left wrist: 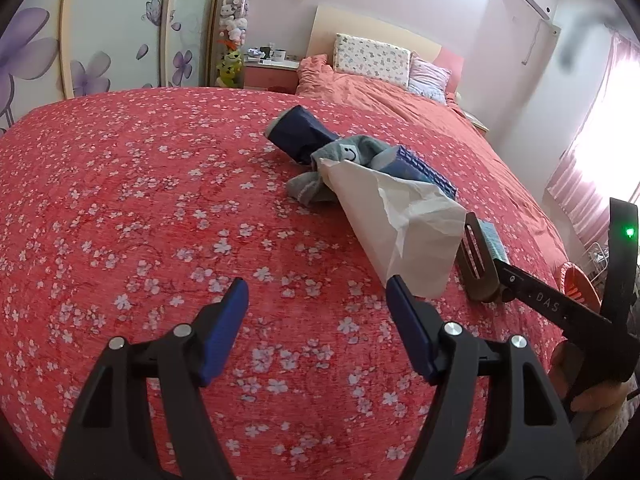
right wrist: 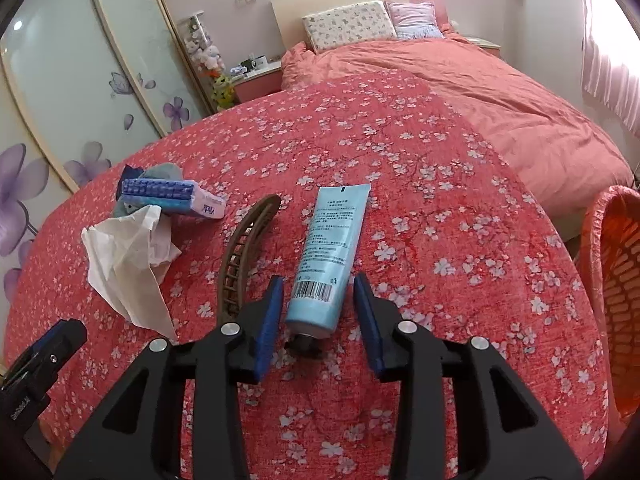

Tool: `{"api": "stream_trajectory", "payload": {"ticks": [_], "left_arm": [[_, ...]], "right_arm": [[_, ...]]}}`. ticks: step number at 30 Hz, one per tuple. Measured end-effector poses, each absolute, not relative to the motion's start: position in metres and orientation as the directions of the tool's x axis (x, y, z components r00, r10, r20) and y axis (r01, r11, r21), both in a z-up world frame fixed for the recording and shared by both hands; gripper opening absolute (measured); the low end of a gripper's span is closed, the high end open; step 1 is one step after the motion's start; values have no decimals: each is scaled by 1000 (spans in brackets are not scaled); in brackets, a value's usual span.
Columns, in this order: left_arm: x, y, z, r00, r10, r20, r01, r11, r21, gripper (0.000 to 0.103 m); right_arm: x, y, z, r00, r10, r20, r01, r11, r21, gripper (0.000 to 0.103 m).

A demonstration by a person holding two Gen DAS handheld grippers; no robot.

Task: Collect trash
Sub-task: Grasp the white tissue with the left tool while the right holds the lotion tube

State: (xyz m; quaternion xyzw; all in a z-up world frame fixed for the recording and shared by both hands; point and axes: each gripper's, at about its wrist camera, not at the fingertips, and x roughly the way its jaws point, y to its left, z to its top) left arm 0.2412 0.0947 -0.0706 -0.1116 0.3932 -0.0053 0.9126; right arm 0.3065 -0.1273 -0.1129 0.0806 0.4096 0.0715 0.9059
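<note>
Now tube (right wrist: 330,254) between open right gripper (right wrist: 318,294) pads

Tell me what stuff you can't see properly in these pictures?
- Blue tube: in the left wrist view, the right gripper hides nearly all of it.
- Orange basket: cut off by the right edge of the right wrist view, so its inside is hidden.
- Tube's small print: too tiny to read.
- Grey sock and dark blue cloth: partly covered by the white tissue.
</note>
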Motion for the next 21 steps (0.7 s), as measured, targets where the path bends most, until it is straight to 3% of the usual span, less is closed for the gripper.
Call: {"api": "stream_trajectory", "payload": {"ticks": [3, 4, 5, 17, 21], "left_arm": [[244, 91, -70, 691, -104, -716, -74, 974, -213, 70], [245, 90, -70, 690, -109, -715, -72, 973, -218, 70], [246, 89, -70, 689, -114, -715, -70, 972, -223, 70], [284, 58, -74, 676, -136, -725, -55, 971, -234, 70], [297, 55, -80, 656, -140, -742, -70, 967, -244, 53]], "right_arm": [[304, -124, -112, 653, 159, -740, -63, 986, 156, 36], [304, -124, -113, 654, 149, -742, -59, 987, 147, 29], [305, -125, -113, 655, 139, -743, -52, 989, 139, 28], [304, -145, -114, 660, 95, -746, 12, 991, 136, 28], [305, -140, -114, 659, 78, -748, 12, 993, 114, 28]]}}
